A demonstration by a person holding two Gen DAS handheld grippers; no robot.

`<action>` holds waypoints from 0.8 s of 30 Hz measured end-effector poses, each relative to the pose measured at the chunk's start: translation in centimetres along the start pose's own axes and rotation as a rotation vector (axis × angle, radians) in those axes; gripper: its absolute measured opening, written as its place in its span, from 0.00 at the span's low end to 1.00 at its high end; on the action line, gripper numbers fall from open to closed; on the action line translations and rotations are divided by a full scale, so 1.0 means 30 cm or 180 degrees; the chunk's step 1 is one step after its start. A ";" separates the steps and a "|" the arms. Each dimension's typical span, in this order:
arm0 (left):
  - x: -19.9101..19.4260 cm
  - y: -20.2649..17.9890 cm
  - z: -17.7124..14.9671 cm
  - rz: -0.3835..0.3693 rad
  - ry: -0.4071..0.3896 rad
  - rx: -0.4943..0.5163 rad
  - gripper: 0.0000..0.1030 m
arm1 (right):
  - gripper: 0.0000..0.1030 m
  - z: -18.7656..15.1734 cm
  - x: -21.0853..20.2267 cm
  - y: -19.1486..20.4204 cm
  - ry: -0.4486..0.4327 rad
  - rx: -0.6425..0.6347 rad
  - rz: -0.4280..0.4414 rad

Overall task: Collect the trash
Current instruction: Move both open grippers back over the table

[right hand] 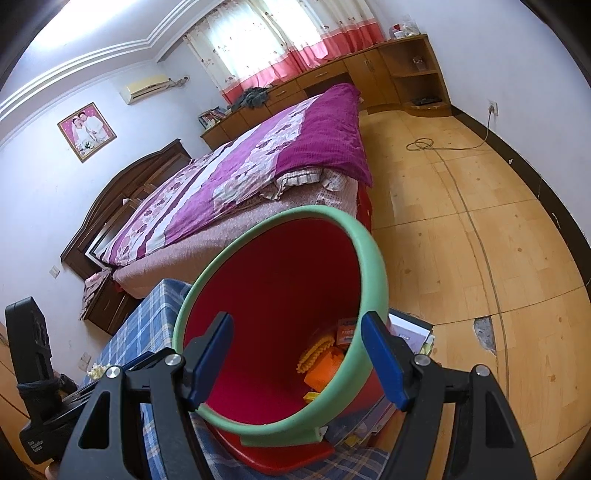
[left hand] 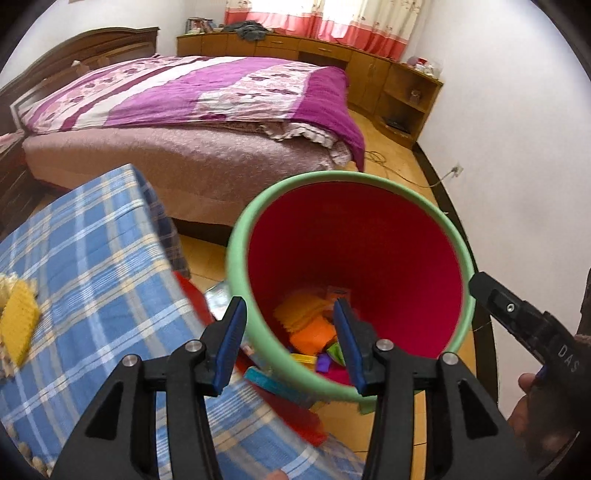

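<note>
At the bench's point(left hand: 92, 240) edge, your left gripper point(left hand: 291, 339) and right gripper point(right hand: 295, 358) both stand open astride the bin's point(right hand: 373, 273) green rim, likely steadying it beneath the remaining yellow trash point(left hand: 16, 325).

1. Daylight enters through the curtained window point(right hand: 258, 33) at the far wall; in the right wrist view it is blown out to white, and the ceiling point(right hand: 110, 26) near it glares.
2. The room is bright and evenly lit, with soft, faint shadows.
3. Fisheye distortion bends the walls, the bed point(left hand: 177, 99) and the floor point(right hand: 480, 229) lines; black vignette fills the corners of both views.
4. In the left wrist view the near edge of the bench point(left hand: 92, 240) and the red thing beside it are smeared with blur, and the trash in the bin point(left hand: 347, 266) is soft.
5. The far room is reasonably sharp.
</note>
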State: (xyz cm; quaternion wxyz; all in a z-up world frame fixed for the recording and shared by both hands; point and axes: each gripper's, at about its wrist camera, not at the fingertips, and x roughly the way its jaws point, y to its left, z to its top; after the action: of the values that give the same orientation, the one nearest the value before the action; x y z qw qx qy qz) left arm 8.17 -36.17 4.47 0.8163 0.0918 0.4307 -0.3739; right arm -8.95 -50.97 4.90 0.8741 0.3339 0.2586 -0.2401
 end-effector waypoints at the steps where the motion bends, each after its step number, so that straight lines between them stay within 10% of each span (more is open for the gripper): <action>1: -0.011 0.014 -0.006 0.0015 -0.0007 -0.0026 0.48 | 0.72 -0.003 -0.001 0.007 0.0004 -0.0013 0.0005; 24: -0.259 0.335 -0.149 0.0601 -0.0365 -0.0737 0.76 | 0.81 -0.128 -0.015 0.230 0.0244 -0.0341 0.0217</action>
State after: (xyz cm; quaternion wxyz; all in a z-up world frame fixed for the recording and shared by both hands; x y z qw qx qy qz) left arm 9.55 -22.85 5.99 0.8762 0.0157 0.4130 -0.2479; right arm -6.32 -43.57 5.88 0.8878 0.3042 0.2928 -0.1830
